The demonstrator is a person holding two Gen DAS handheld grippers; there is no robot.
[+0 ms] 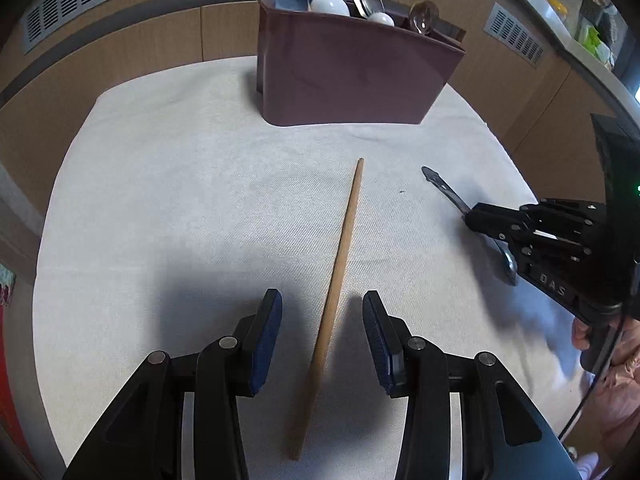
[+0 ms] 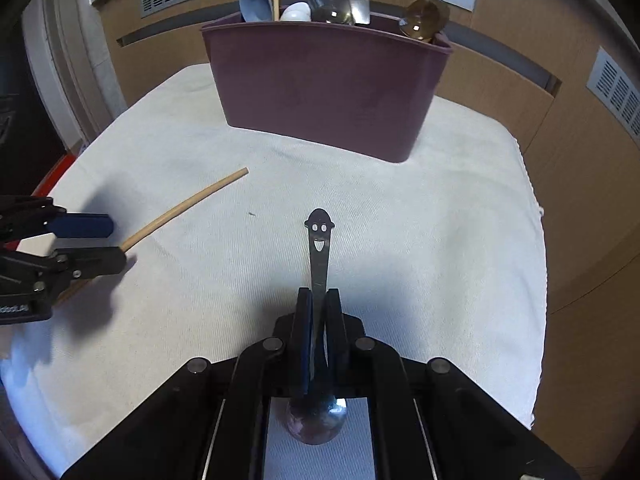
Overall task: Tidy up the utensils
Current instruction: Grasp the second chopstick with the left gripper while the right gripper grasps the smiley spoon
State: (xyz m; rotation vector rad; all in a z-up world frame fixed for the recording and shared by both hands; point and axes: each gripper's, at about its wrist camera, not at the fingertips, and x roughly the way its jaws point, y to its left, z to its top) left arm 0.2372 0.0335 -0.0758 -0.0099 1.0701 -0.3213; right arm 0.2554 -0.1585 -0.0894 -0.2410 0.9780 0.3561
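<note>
A long wooden stick [image 1: 344, 248] lies on the white cloth [image 1: 180, 200], running away from me. My left gripper [image 1: 322, 300] stands open astride its near half, blue pads clear of the wood on both sides. From the right wrist view the left gripper [image 2: 116, 243] is at the left edge with the stick [image 2: 188, 204] passing between its fingers. My right gripper [image 2: 319, 296] is shut on a metal spoon [image 2: 319, 248] with a smiling face cut in its handle end; the bowl shows below the jaws. In the left wrist view the right gripper [image 1: 471, 216] holds the spoon [image 1: 444, 188] low over the cloth.
A maroon utensil holder [image 1: 352, 76] stands at the cloth's far edge [image 2: 320, 92], filled with several spoons, ladles and an upright stick. Wooden panels with vent grilles rise behind it. A hand [image 1: 624, 360] grips the right tool at the right edge.
</note>
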